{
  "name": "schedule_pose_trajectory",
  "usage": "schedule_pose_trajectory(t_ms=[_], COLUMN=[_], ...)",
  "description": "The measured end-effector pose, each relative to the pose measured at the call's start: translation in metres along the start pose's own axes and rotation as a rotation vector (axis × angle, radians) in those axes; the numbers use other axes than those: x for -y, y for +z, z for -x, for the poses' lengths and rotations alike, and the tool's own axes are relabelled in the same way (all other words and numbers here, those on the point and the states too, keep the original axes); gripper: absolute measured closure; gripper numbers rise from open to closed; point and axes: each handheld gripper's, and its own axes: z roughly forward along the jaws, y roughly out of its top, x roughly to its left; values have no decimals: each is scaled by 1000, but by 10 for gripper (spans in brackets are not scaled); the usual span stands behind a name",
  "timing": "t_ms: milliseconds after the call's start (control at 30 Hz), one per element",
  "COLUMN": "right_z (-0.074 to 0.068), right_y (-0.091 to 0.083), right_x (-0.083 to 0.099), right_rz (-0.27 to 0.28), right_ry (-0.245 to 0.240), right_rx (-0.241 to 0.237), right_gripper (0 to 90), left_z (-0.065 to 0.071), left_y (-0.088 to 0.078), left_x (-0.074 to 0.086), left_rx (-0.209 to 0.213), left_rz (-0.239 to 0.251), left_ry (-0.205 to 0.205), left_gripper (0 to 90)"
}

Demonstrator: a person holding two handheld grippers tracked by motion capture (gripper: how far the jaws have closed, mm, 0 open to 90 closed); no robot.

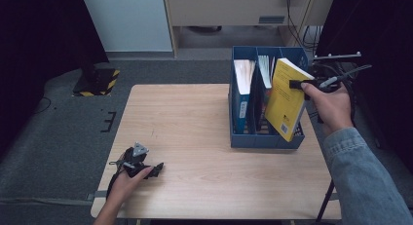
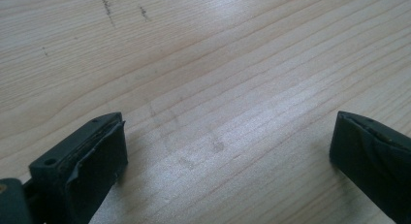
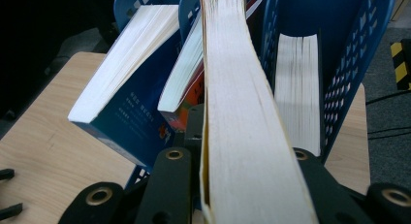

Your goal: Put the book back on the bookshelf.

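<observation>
A thick yellow book (image 1: pixel 285 101) hangs tilted over the right end of the blue file rack (image 1: pixel 263 142), its lower corner down by the rack's front. My right gripper (image 1: pixel 294 84) is shut on the book's upper edge. In the right gripper view the book's page edge (image 3: pixel 242 112) runs up between the jaws, above the rack's compartments (image 3: pixel 358 49). My left gripper (image 1: pixel 158 167) lies in a hand on the table's near left. Its jaws stand wide apart over bare wood (image 2: pixel 218 64) with nothing between them (image 2: pixel 228 146).
A blue-covered book (image 1: pixel 242 103) stands in the rack's left compartment and another book (image 1: pixel 265 71) in the middle one. A white-paged book (image 3: pixel 298 88) sits in the compartment to the right in the right gripper view. A yellow-black striped base (image 1: pixel 97 81) stands on the floor beyond the table.
</observation>
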Motion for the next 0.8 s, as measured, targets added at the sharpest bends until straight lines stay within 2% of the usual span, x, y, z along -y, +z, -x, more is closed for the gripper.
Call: schedule_pose_trajectory(t_ms=[300, 533, 800], right_z=[-7, -2, -11], right_y=[19, 39, 52], right_x=[-10, -12, -17], right_rz=[1, 36, 39], right_ry=[9, 56, 40], right_rx=[41, 71, 72], right_gripper=[745, 745, 745], left_z=[0, 0, 0], left_y=[0, 0, 0], left_x=[0, 0, 0], left_rx=[0, 1, 2], left_rz=[0, -1, 0], left_ry=[0, 1, 1], left_gripper=[0, 0, 0])
